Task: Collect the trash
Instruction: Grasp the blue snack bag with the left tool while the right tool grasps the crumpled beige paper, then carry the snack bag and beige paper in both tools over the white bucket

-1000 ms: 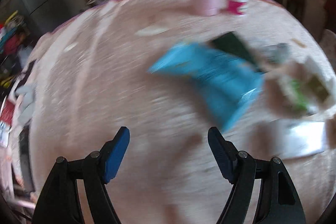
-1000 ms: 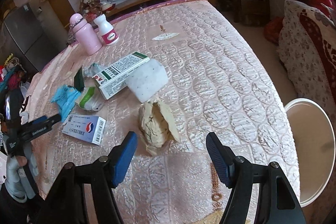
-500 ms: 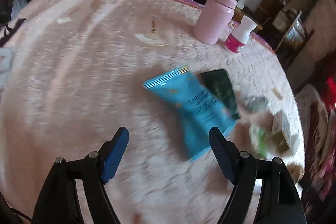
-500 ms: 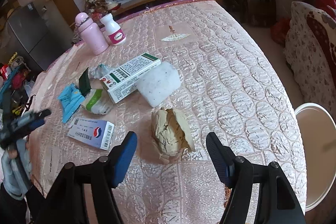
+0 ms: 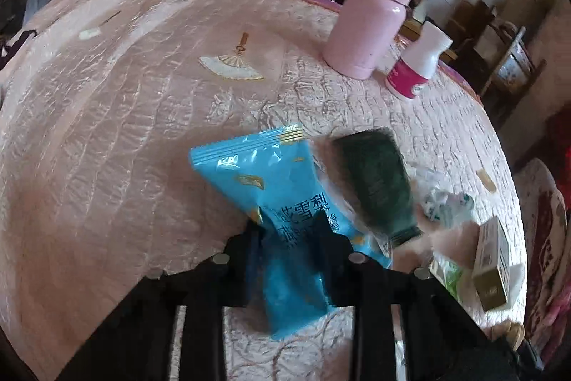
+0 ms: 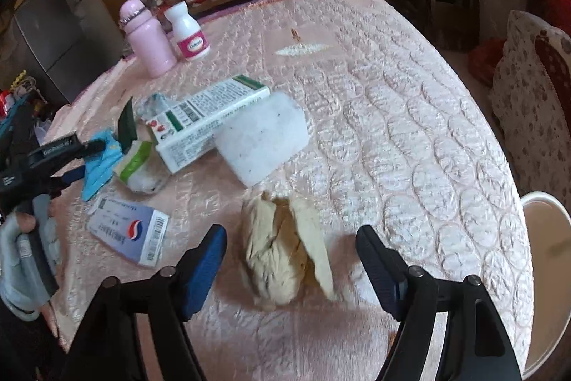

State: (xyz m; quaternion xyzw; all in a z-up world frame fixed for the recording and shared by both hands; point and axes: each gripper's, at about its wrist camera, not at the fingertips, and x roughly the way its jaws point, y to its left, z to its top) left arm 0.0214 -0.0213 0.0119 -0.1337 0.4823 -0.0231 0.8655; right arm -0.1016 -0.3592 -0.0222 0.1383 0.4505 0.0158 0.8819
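A blue snack wrapper [image 5: 257,166] lies on the pink quilted table cover [image 5: 125,131]. My left gripper [image 5: 287,224] has its jaws closing and pinches the wrapper's near end. A dark green wrapper [image 5: 374,181] lies just right of it. The right wrist view shows the left gripper [image 6: 89,152] at the far left, on the blue wrapper [image 6: 100,170], with a gloved hand holding it. A crumpled beige paper [image 6: 278,252] lies between the fingers of my right gripper [image 6: 289,231], whose jaws are opening wide and do not touch it.
A pink bottle [image 6: 146,38] and a white bottle [image 6: 189,31] stand at the far edge. A green-and-white box [image 6: 207,120], a white block [image 6: 264,138], a crumpled green packet [image 6: 139,163] and a blue-white packet [image 6: 128,231] lie mid-table. A white bin [image 6: 546,256] sits at the right edge.
My left gripper has moved onto the blue wrapper and shut on its near end. The right gripper has come down over the beige paper, which now lies between its fingers.
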